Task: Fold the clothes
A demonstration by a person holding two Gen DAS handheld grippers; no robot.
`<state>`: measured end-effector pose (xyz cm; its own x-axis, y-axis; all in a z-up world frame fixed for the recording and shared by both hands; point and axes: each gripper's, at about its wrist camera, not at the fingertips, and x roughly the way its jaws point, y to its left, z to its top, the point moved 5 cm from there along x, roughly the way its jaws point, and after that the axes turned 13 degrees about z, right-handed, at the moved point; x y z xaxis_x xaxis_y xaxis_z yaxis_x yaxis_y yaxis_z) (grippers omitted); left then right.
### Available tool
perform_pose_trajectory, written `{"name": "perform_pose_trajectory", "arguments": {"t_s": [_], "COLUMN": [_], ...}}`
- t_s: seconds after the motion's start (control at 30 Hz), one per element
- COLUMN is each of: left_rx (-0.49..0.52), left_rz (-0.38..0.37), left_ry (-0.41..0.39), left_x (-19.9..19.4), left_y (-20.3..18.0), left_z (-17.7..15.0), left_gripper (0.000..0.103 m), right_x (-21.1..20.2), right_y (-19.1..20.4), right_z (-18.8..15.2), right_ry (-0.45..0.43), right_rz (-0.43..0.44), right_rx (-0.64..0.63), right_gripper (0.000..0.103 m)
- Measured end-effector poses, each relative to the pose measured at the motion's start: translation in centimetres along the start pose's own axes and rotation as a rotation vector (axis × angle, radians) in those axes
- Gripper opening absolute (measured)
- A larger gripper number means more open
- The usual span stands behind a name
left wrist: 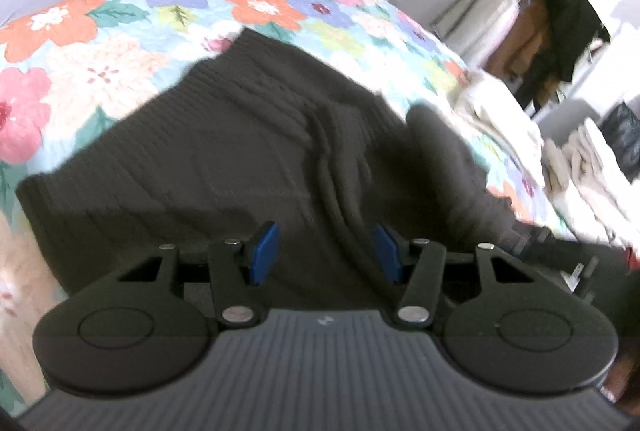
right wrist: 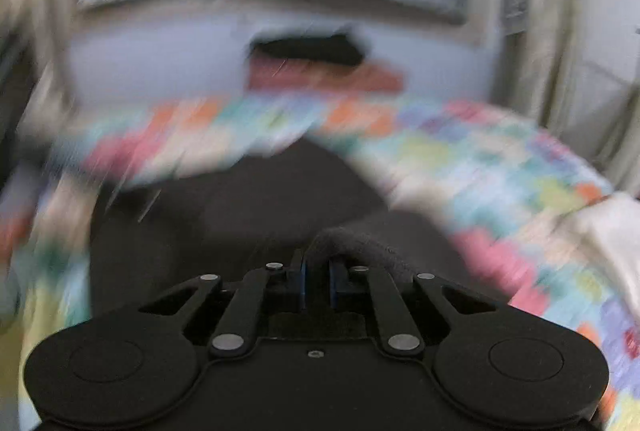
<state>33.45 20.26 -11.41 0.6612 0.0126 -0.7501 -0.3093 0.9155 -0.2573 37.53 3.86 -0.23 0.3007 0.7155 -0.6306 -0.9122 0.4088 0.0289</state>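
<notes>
A dark ribbed knit sweater (left wrist: 224, 151) lies spread on the bed's floral quilt (left wrist: 100, 51), reaching toward the bed's near edge. The left tool (left wrist: 326, 251) hangs over it with its blue pads (left wrist: 264, 251) apart, nothing between them. The right tool (right wrist: 317, 283) is clamped on a raised fold of the sweater (right wrist: 360, 251); that view is blurred.
</notes>
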Motion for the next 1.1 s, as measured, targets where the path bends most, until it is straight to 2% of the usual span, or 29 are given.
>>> {"name": "perform_pose_trajectory", "arguments": {"t_s": [0.1,0.23,0.33,0.4,0.5,0.53,0.6,0.7,0.77,0.87,1.0,1.07,1.1], "left_rx": [0.030,0.070,0.110,0.135,0.156,0.150,0.115,0.089,0.117,0.168,0.132,0.110,0.087], "left_rz": [-0.027,-0.120,-0.107,-0.100,-0.088,-0.084,-0.068,-0.040,0.005,0.060,0.075,0.084,0.084], "left_ry": [-0.013,0.029,0.086,0.111,0.115,0.112,0.122,0.143,0.136,0.130,0.097,0.056,0.038], "left_x": [-0.1,0.9,2.3,3.0,3.9,4.2,4.8,5.0,4.2,2.8,0.9,0.3,0.1], "left_y": [-1.6,-4.0,-5.0,-5.6,-6.0,-5.9,-5.2,-4.1,-3.5,-2.0,0.8,1.9,2.5], "left_z": [-0.4,-1.6,-2.9,-3.6,-3.9,-4.0,-4.2,-4.3,-4.6,-5.5,-4.7,-3.5,-2.9], "left_gripper": [0.054,0.061,0.065,0.065,0.067,0.068,0.068,0.064,0.063,0.061,0.061,0.061,0.061], "right_x": [0.3,0.1,-0.3,-0.3,-0.2,-0.3,-1.1,-2.3,-2.9,-3.2,-0.8,-0.4,-0.3], "right_y": [3.4,4.4,4.5,4.7,5.3,5.3,4.6,2.4,0.5,-2.0,-4.2,-4.5,-4.2], "right_z": [-3.0,-4.0,-4.3,-4.8,-5.5,-5.6,-5.6,-5.1,-4.4,-4.1,-5.3,-5.3,-4.7], "right_ry": [0.031,0.063,0.082,0.100,0.112,0.106,0.070,0.015,-0.023,-0.099,-0.085,-0.142,-0.146], "right_rz": [0.022,0.016,0.014,0.043,0.093,0.109,0.110,0.062,0.010,-0.024,-0.072,-0.110,-0.133], "right_rx": [0.011,0.020,-0.001,0.006,0.030,0.053,0.142,0.298,0.407,0.590,0.767,0.766,0.714], "right_gripper": [0.013,0.015,0.016,0.026,0.032,0.035,0.047,0.052,0.056,0.070,0.071,0.070,0.057]}}
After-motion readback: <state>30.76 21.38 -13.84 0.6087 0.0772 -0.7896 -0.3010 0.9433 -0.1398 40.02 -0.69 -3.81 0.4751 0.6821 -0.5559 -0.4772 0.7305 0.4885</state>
